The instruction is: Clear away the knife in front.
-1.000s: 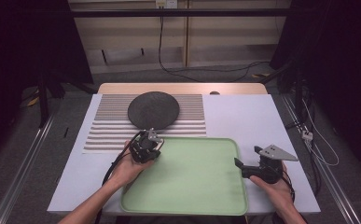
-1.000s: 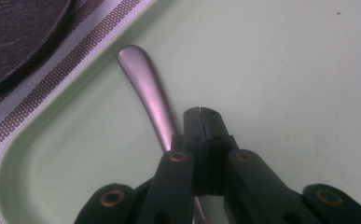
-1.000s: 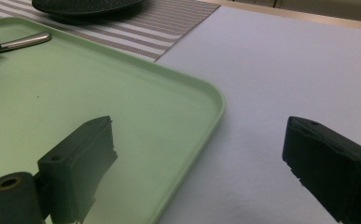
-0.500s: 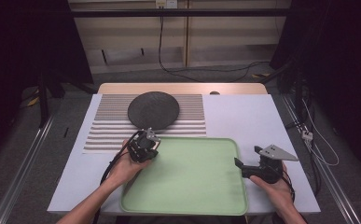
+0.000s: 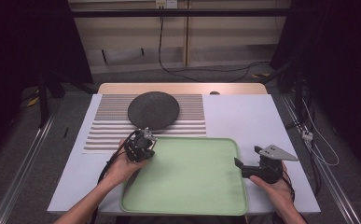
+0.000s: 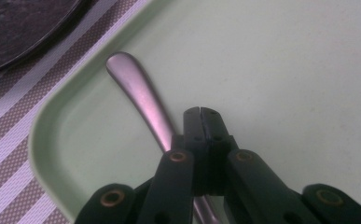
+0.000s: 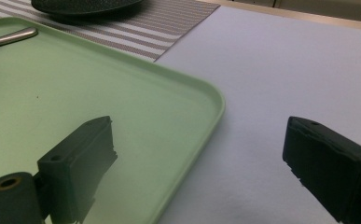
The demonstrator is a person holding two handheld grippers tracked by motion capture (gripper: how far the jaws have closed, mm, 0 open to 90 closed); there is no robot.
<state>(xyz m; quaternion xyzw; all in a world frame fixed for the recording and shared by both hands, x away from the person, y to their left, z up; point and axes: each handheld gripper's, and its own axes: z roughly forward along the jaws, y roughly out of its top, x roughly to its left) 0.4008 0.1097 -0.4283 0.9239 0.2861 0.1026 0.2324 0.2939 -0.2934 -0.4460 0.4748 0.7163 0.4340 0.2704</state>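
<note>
My left gripper [image 6: 200, 112] is clenched beside a slim metal utensil handle [image 6: 138, 95], inside the corner of the pale green plastic tray [image 6: 281, 60]. My right gripper [image 7: 199, 163] gapes wide across the tray's edge.

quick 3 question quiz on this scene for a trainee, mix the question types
1. True or false: the right gripper has its jaws wide apart, with nothing between them.
2. What does the left gripper hold? A) a metal handle B) a cloth C) the plate
3. Fill in: the dark plate sits on the ______ mat.

Key:
1. True. One jaw is over the green tray, the other over the bare table.
2. A. The handle runs beside and under the shut jaws, above the tray's corner; the exact grip is hidden.
3. Striped.
</note>
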